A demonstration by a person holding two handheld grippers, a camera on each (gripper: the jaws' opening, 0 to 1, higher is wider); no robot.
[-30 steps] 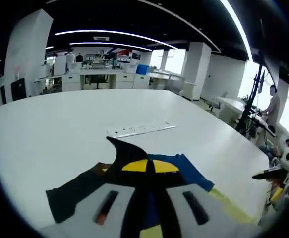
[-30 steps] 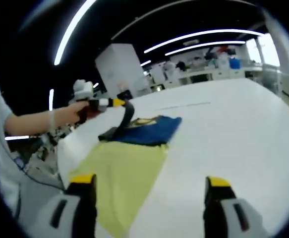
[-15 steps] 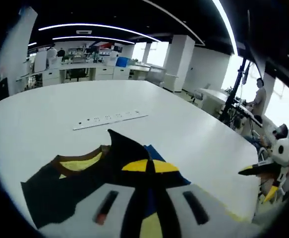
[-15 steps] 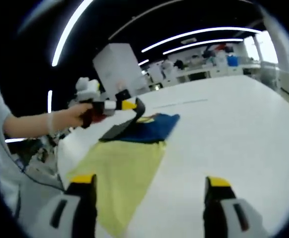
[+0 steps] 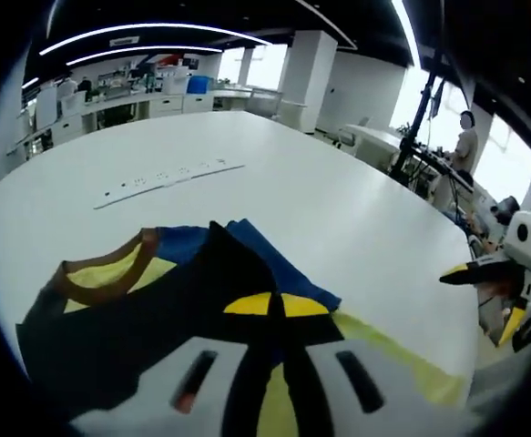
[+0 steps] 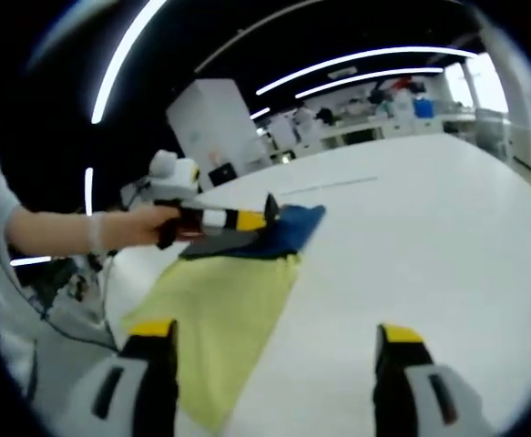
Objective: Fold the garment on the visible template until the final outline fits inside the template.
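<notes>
The garment (image 5: 110,319) is black with a blue panel, yellow patches and a brown neckline, and it lies on a white table. My left gripper (image 5: 270,305) is shut on a fold of its black cloth, held low over the garment. A pale yellow template (image 6: 219,314) lies flat, with the blue end of the garment (image 6: 294,228) at its far side. In the right gripper view a hand holds the left gripper (image 6: 263,218) above that blue end. My right gripper (image 6: 276,332) stands open over the template's near edge, and it also appears at the edge of the left gripper view (image 5: 484,296).
A long white power strip (image 5: 165,175) lies on the table (image 5: 356,200) beyond the garment. A person's sleeve and arm (image 6: 56,228) reach in from the left. Desks, pillars and a standing person fill the room behind.
My left gripper has carried the black cloth across over the blue part and lower toward the table. More of the garment's neckline now shows. The right gripper has stayed open and still.
</notes>
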